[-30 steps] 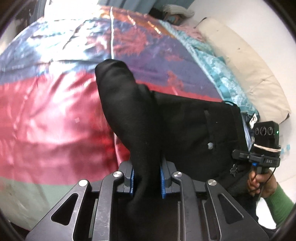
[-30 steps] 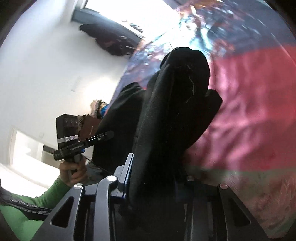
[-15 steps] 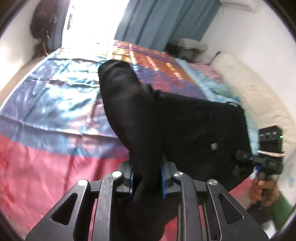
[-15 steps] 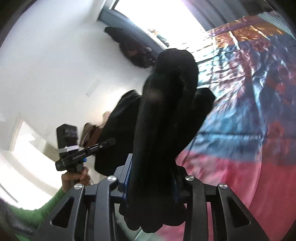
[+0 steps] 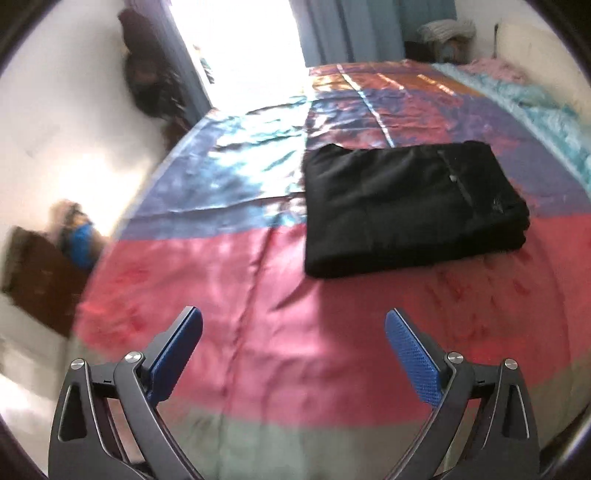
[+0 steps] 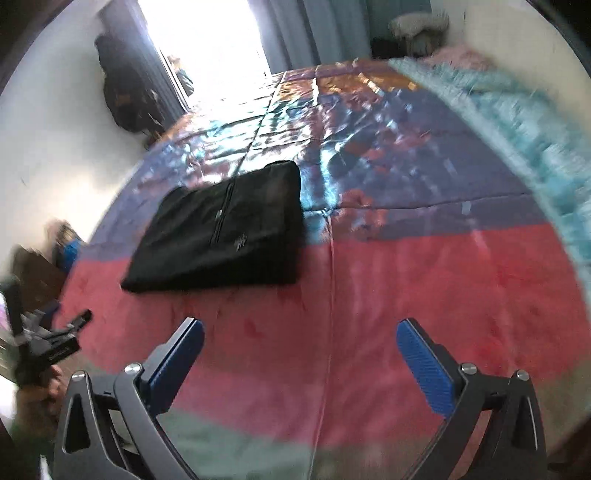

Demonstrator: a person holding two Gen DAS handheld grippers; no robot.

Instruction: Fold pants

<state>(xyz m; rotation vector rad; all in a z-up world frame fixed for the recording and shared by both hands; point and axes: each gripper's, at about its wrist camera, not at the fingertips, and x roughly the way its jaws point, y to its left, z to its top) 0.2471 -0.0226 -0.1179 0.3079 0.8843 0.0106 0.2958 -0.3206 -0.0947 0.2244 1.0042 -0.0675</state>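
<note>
The black pants (image 5: 410,206) lie folded into a flat rectangle on the colourful bedspread (image 5: 280,332); they also show in the right wrist view (image 6: 225,230). My left gripper (image 5: 293,328) is open and empty, held above the bed's near red band, well short of the pants. My right gripper (image 6: 301,339) is open and empty too, back from the pants and to their right. The left gripper's body (image 6: 48,350) shows in a hand at the right wrist view's lower left.
A turquoise blanket (image 6: 517,140) and cream pillow (image 5: 535,40) lie along the bed's right side. A bright window with blue curtains (image 5: 351,29) is at the far end. A dark bag (image 5: 147,74) hangs on the left wall; a brown item (image 5: 37,273) sits beside the bed.
Both grippers were shut on the black pants and lifting them. Now both have let go and pulled back, and the pants lie folded on the bed.
</note>
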